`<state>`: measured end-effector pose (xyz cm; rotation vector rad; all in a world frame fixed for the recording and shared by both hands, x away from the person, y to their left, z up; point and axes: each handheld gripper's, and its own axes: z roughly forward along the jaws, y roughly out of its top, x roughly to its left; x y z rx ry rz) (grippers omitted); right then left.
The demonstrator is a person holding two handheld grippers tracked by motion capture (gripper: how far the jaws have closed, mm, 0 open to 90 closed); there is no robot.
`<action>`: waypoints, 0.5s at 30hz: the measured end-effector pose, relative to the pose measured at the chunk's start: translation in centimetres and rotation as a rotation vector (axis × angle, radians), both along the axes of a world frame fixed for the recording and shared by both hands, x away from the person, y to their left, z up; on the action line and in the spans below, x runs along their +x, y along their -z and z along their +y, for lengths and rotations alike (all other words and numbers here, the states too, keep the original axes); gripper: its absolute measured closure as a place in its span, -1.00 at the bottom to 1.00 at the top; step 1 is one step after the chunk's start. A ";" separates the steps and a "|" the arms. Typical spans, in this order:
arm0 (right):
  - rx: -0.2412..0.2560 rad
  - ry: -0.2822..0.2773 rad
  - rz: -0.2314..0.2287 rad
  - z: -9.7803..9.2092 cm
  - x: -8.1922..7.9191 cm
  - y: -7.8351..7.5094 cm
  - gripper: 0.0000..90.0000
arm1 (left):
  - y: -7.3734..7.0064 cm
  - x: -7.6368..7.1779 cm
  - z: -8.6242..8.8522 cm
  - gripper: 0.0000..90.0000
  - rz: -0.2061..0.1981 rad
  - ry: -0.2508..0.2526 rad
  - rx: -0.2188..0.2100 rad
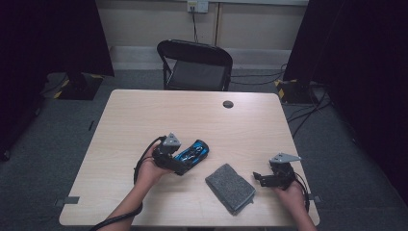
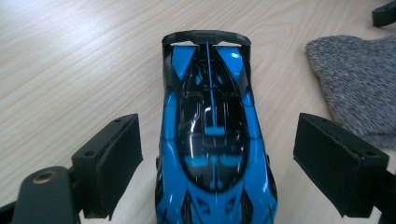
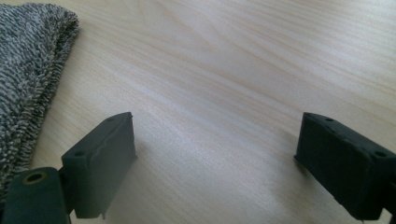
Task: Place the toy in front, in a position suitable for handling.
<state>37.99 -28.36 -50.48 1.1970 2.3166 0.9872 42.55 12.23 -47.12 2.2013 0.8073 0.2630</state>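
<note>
While the left gripper [image 2: 215, 158] straddles the glossy blue-and-black toy race car [image 2: 212, 135] with jaws spread, untouching, the right gripper [image 3: 215, 163] gapes beside the grey knitted cloth [image 3: 28, 70].

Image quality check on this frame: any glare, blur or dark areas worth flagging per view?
High view: the room's edges fall into near-black, while the table is evenly lit. Left gripper view: streaks of glare on the toy car roof, its near end soft; the left claw pads are slightly blurred. Right gripper view: soft shadows under the right claw; the grey cloth is sharp.
</note>
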 end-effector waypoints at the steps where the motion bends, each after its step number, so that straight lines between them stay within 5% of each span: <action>1: 0.000 0.000 0.000 0.0 0.0 0.0 -0.75 | 0.3 0.3 -0.4 -0.67 -0.001 -0.001 0.019; 15: 0.000 0.000 0.000 0.0 0.0 0.0 -0.75 | 1.7 1.3 -2.5 -0.60 0.025 -0.005 0.062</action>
